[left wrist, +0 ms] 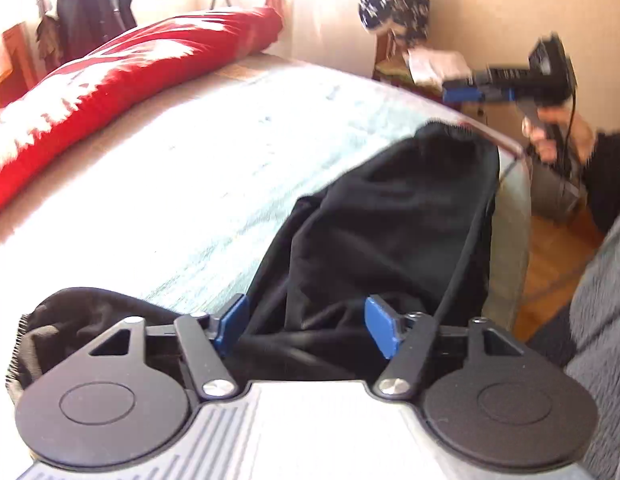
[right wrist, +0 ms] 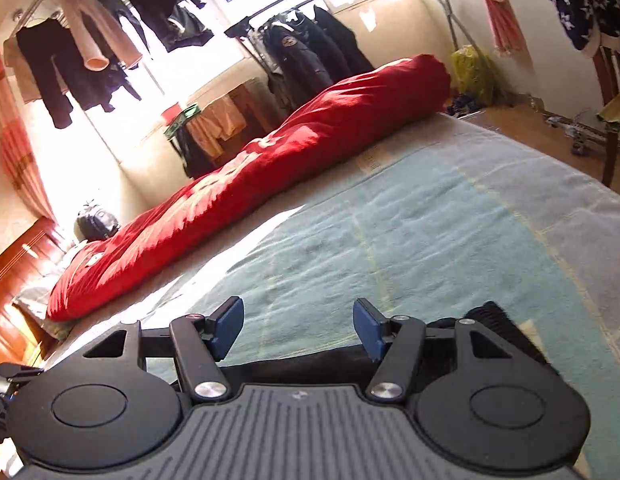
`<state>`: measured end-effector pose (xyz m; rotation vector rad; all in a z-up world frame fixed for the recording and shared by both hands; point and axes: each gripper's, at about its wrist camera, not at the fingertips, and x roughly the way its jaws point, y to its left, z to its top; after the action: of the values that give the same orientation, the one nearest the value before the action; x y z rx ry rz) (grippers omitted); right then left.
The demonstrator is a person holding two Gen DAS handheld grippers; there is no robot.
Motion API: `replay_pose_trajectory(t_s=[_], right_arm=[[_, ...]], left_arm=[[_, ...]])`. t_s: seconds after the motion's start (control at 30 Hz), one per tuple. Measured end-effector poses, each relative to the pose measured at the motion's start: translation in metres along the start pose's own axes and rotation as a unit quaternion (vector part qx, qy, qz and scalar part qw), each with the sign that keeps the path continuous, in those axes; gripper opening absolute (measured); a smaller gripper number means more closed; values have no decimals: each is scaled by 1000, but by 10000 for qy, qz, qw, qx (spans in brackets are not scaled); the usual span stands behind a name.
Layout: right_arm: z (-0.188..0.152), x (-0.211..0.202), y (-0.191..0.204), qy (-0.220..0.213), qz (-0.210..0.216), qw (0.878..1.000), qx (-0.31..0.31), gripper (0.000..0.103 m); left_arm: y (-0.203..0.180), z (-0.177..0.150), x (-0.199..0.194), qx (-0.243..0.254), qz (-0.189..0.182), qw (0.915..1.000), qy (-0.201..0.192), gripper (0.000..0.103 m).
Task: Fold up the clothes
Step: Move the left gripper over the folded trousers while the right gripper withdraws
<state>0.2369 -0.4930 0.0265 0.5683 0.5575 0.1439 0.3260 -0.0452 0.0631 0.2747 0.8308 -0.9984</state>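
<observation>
- left tool point(left wrist: 305, 326) is wide open above the black garment point(left wrist: 382, 216), holding nothing
- right tool point(right wrist: 297, 330) is wide open too, empty, over the bed point(right wrist: 430, 232)

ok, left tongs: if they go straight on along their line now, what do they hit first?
Most likely the black garment, which lies directly ahead between the open left tongs on the pale bedcover. Depth is unclear in the fisheye, but nothing else shows in that line.
</observation>
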Motion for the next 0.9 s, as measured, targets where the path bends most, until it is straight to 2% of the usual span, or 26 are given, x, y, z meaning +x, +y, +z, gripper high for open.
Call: replay_pose_trajectory(t_s=[0.07,0.13,0.23,0.3,0.37,0.5,0.57,0.67,0.77,0.83,0.9], right_arm=[[-1,28,16,401,464,9980,-161,71],[-8,57,35,860,815,9920,-427,71],[-33,91,56,1652,1078,9779,-695,71],[-55,99,61,2048,1163,9681,-851,71],[-73,91,58,2194,1269,9625,-970,72],[-104,75,52,2426,1454,9525,-1128,76],[-106,64,44,2354,1445,9564,-946,76],[-108,53,38,2261,1454,9601,-776,76],[-111,52,39,2211,1470,9614,-727,76],[-111,51,42,2186,1475,9617,-742,76],[-111,49,43,2180,1475,9617,-767,76]], left_arm=[[14,12,18,-592,-411,9971,-241,73],[27,21,43,-1100,-823,9900,-321,73],[41,31,81,-1681,-1380,9756,-309,74],[48,34,107,-2030,-1733,9635,-213,76],[53,36,133,-2336,-2022,9510,-89,77],[59,33,173,-2765,-2288,9331,216,77],[60,32,186,-2959,-2519,9211,256,77],[60,33,200,-3142,-2715,9090,341,85],[61,35,217,-3299,-2620,9051,570,85],[64,41,221,-3408,-2694,8995,470,85],[68,51,222,-3593,-2828,8889,273,85]])
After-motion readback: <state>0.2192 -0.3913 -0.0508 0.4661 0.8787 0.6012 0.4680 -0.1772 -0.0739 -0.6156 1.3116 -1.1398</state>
